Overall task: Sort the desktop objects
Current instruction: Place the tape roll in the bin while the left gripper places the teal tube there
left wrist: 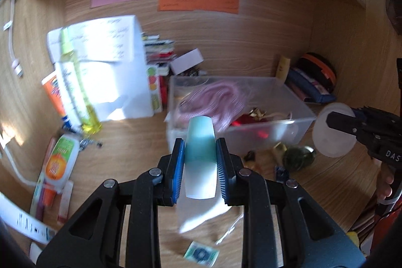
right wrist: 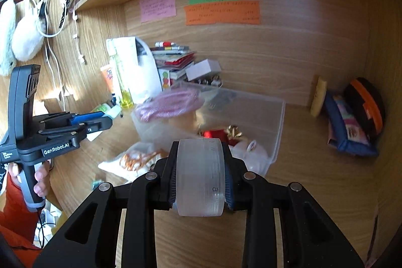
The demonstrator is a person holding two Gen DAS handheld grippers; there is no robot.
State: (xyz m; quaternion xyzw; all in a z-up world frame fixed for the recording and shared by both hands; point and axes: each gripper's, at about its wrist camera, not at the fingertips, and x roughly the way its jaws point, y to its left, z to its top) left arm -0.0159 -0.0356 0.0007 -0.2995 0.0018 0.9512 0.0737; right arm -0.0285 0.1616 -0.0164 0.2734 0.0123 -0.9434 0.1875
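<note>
My left gripper [left wrist: 200,162] is shut on a pale teal and white tube [left wrist: 201,157], held above the desk just in front of a clear plastic bin [left wrist: 276,128]. The bin holds a pink mesh pouch [left wrist: 213,102], red and gold trinkets [left wrist: 253,117]. My right gripper [right wrist: 200,180] is shut on a frosted translucent round lid [right wrist: 199,177], held above the desk before the same bin [right wrist: 273,142]. In the left wrist view the right gripper [left wrist: 356,127] and the lid [left wrist: 334,132] appear at the right. In the right wrist view the left gripper [right wrist: 83,122] appears at the left.
White papers [left wrist: 105,67], a yellow spray bottle [left wrist: 75,82], tubes [left wrist: 60,162] and stacked books [left wrist: 159,54] stand left of the bin. A dark green round object [left wrist: 299,157] lies before it. A blue pouch [right wrist: 349,132] and an orange-black case [right wrist: 366,109] sit at the right corner.
</note>
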